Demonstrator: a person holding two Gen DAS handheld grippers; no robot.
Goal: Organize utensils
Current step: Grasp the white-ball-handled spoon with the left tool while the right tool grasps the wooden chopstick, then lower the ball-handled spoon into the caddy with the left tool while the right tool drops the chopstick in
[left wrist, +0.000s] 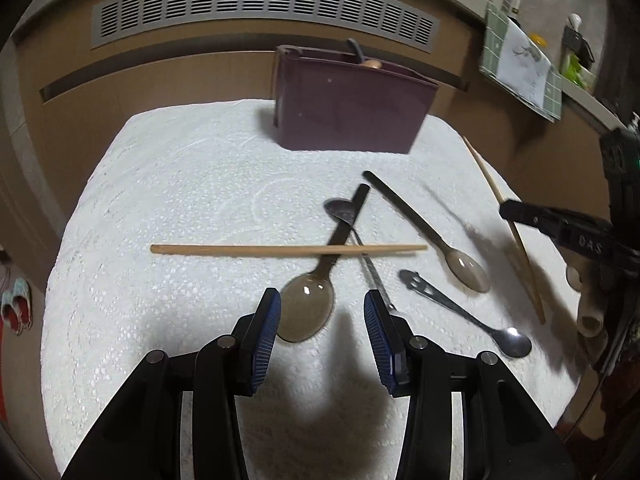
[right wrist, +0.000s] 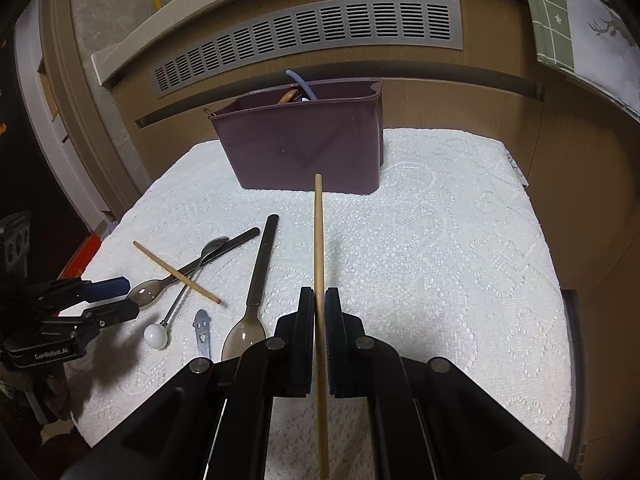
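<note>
A maroon utensil box [left wrist: 348, 104] stands at the far side of the white cloth, and shows in the right wrist view [right wrist: 308, 148] with a few utensils inside. My right gripper [right wrist: 319, 304] is shut on a wooden chopstick [right wrist: 318, 232] that points toward the box; the chopstick shows at the right of the left wrist view [left wrist: 516, 236]. My left gripper [left wrist: 322, 312] is open, just above a translucent brown spoon [left wrist: 308, 308]. A second chopstick [left wrist: 288, 249] lies across that spoon and a metal spoon [left wrist: 340, 210]. Another brown spoon [left wrist: 464, 264] and a small steel spoon [left wrist: 514, 342] lie to the right.
The white lace cloth [right wrist: 460, 264] covers a small table; its right half holds nothing. A vent grille [left wrist: 264, 4] and wooden wall stand behind the box. A green checked cloth [left wrist: 516, 64] hangs at the far right.
</note>
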